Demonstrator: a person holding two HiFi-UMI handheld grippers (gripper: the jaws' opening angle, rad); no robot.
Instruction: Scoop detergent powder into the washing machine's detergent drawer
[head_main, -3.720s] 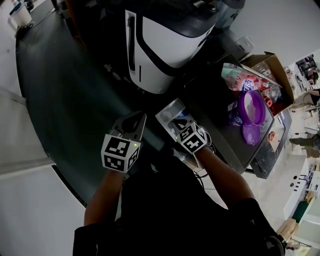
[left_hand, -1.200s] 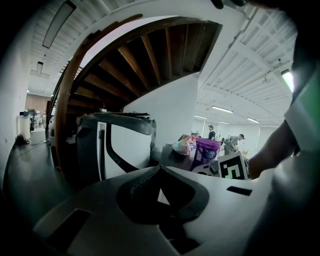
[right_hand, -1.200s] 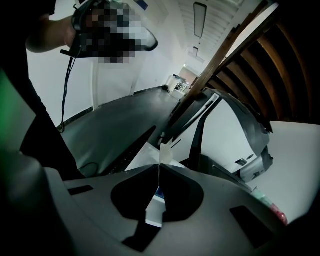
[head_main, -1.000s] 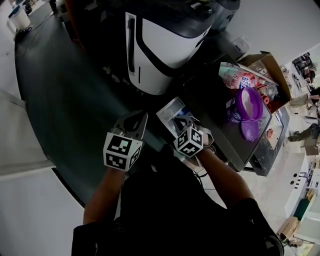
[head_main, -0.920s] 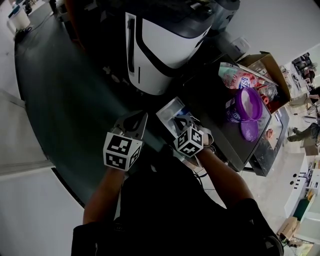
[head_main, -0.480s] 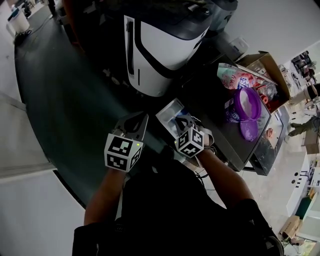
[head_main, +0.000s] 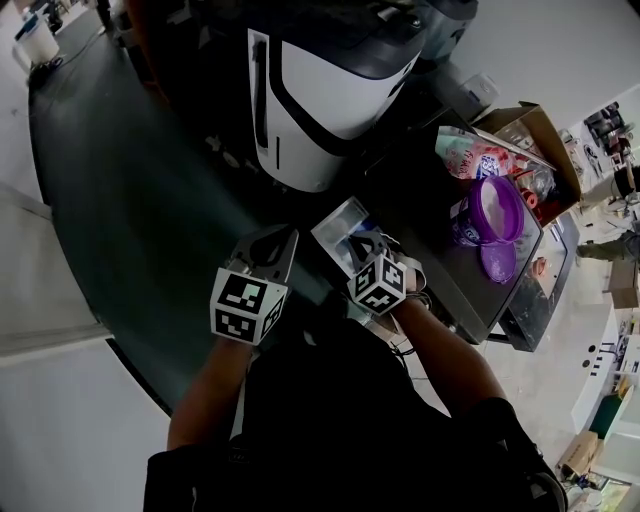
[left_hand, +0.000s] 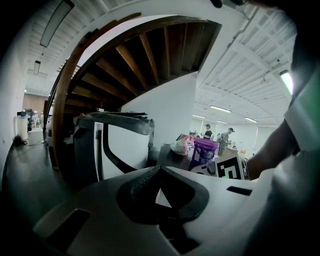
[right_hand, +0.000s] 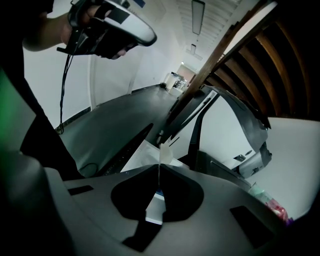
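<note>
Hardly moved: my right gripper (head_main: 362, 240) still pinches the thin pale scoop handle (right_hand: 163, 150) over the white plastic detergent drawer (head_main: 338, 222) at twelve o'clock, probably dosing; left gripper (head_main: 283, 236) pressed together, empty.

Dim, underexposed fisheye views; dark vignetted edges; bright background

Washing machine (head_main: 330, 90): glossy white plastic. Tub (head_main: 497, 208): glossy purple plastic. Box (head_main: 548, 135): matt cardboard. Stair beams (left_hand: 145, 55): wood.

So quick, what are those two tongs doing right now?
Left tongs: closed, empty.
Right tongs: closed on a thin white strip, perhaps a scoop handle.
</note>
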